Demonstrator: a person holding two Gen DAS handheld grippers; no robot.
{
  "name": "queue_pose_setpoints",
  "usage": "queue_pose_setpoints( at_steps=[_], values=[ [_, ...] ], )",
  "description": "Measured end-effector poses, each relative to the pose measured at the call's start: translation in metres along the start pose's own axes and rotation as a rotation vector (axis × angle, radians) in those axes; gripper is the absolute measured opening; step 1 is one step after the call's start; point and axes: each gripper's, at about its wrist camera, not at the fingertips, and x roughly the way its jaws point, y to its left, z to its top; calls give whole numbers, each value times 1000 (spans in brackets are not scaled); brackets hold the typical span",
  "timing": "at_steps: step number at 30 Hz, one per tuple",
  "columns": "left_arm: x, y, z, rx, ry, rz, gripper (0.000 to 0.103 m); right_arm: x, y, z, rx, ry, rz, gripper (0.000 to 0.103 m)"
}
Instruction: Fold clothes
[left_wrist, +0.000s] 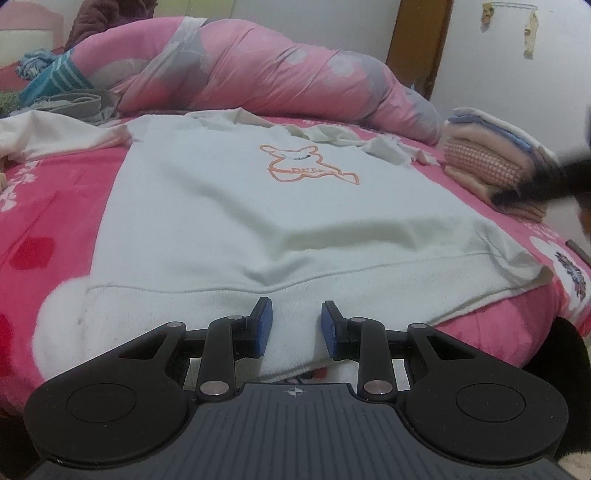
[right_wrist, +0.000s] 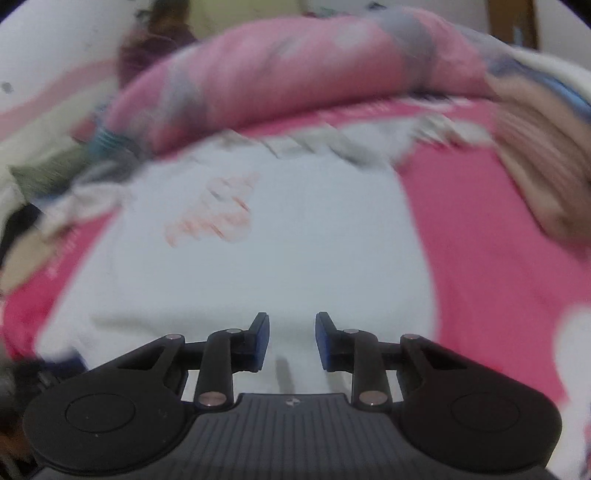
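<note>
A pale white sweatshirt (left_wrist: 258, 206) with an orange outline drawing (left_wrist: 306, 166) lies flat on a pink bed sheet (left_wrist: 48, 206), its ribbed hem nearest me. My left gripper (left_wrist: 296, 315) is open and empty, just above the middle of the hem. The right wrist view is motion-blurred. The sweatshirt (right_wrist: 258, 251) shows there too. My right gripper (right_wrist: 291, 326) is open and empty over its lower part. In the left wrist view the right gripper (left_wrist: 546, 181) is a dark blur at the right edge.
A rolled pink quilt (left_wrist: 266, 70) lies along the back of the bed. A stack of folded clothes (left_wrist: 491, 162) sits at the right. Loose clothes (left_wrist: 55, 81) lie at the back left. A white garment (left_wrist: 44, 136) lies left of the sweatshirt.
</note>
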Motion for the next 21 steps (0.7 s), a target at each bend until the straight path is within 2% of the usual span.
queue_pose_setpoints(
  at_steps=[2, 4, 5, 6, 7, 8, 10, 14, 15, 17, 18, 19, 21],
  values=[
    [0, -1, -1, 15, 0, 4, 30, 32, 11, 27, -21, 39, 54, 29],
    [-1, -2, -1, 31, 0, 8, 30, 76, 15, 47, -21, 120, 84, 28],
    [-1, -2, -2, 30, 0, 5, 30, 105, 12, 54, -36, 169, 58, 27],
    [-1, 0, -2, 27, 0, -1, 30, 131, 8, 57, -75, 200, -11, 26],
    [-1, 1, -3, 24, 0, -6, 30, 150, 1, 60, -104, 198, -64, 17],
    [-2, 3, -3, 21, 1, -12, 30, 166, -7, 64, -125, 184, -105, 15],
    [-2, 6, -4, 17, 1, -26, 30, 163, -11, 78, -101, 162, -119, 4],
    [-3, 11, -6, 14, -3, -51, 30, 143, -13, 107, -27, 120, -121, 8],
    [-4, 12, -6, 13, -4, -57, 30, 138, -6, 107, -34, 144, -63, 8],
    [-4, 14, -7, 13, -5, -68, 30, 140, 20, 96, -90, 254, 94, 10],
    [-4, 14, -7, 14, -5, -70, 30, 150, 34, 88, -130, 305, 133, 12],
    [-4, 14, -7, 16, -4, -71, 30, 163, 49, 79, -175, 353, 156, 12],
    [-4, 13, -6, 21, 0, -68, 30, 197, 67, 68, -235, 375, 116, 9]
  ],
)
